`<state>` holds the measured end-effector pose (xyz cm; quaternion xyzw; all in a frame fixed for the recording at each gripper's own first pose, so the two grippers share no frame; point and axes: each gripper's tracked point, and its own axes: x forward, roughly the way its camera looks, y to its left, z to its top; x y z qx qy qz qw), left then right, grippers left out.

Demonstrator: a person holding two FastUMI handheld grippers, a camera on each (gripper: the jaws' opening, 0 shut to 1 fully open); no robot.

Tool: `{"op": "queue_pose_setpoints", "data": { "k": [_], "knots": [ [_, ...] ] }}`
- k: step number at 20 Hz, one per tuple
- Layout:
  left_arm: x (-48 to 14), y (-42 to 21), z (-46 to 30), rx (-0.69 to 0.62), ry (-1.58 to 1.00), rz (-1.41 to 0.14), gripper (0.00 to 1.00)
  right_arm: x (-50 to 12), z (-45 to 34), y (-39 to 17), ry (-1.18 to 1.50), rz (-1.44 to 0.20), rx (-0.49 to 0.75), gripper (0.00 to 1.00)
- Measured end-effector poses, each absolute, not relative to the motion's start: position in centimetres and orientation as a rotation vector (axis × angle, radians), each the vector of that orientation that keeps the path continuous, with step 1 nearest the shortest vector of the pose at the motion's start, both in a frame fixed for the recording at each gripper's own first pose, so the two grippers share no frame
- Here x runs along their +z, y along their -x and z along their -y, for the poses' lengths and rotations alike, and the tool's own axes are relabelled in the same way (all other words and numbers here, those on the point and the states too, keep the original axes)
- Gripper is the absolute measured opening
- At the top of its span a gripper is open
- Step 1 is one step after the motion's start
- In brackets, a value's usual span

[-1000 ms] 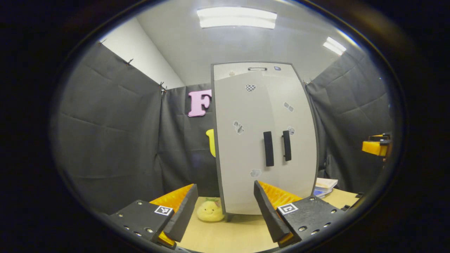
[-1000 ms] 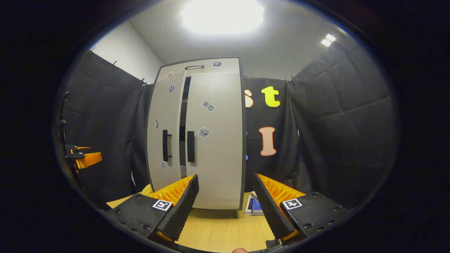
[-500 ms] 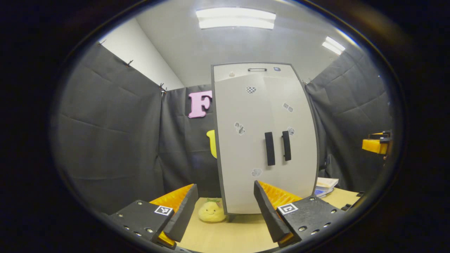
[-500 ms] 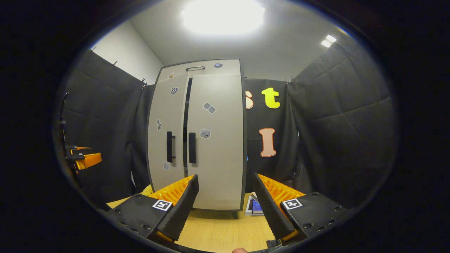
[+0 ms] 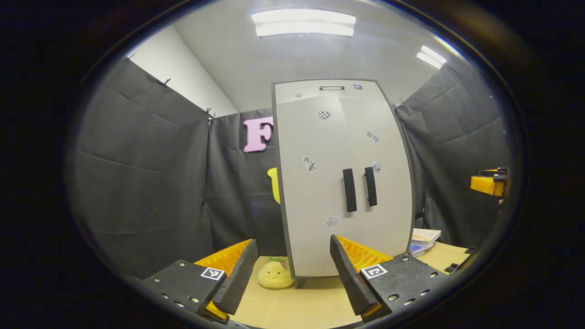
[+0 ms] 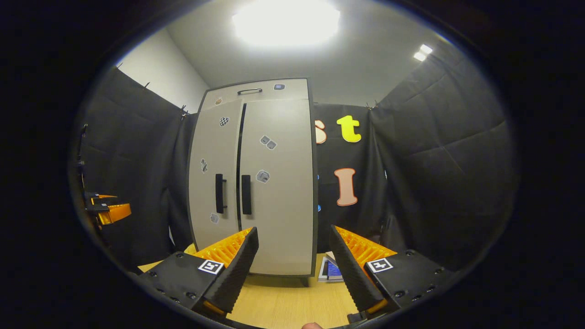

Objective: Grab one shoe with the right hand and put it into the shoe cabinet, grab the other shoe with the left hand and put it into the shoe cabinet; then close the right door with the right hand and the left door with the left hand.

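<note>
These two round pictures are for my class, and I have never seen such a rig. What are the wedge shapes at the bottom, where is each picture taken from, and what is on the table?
A person holds a two-finger gripper in each hand, each carrying a camera. The wedges are the fingers of the left gripper and right gripper, both open, holding nothing. Ahead stands the shoe cabinet on a wooden table, its doors almost shut. A yellow plush toy and books lie beside it.

shoes out of sight behind shut shoe cabinet (image 5: 338, 183) doors
</note>
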<state>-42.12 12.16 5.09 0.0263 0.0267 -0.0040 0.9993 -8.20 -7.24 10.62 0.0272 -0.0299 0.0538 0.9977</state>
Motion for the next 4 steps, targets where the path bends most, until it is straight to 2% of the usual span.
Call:
{"op": "queue_pose_setpoints", "data": {
  "k": [4],
  "knots": [
    [4.4, 40.5, -7.8, -0.033, -0.068, -0.056, 0.92, 10.4, 10.4, 6.1, -0.059, 0.092, 0.104, 0.96]
  ]
}}
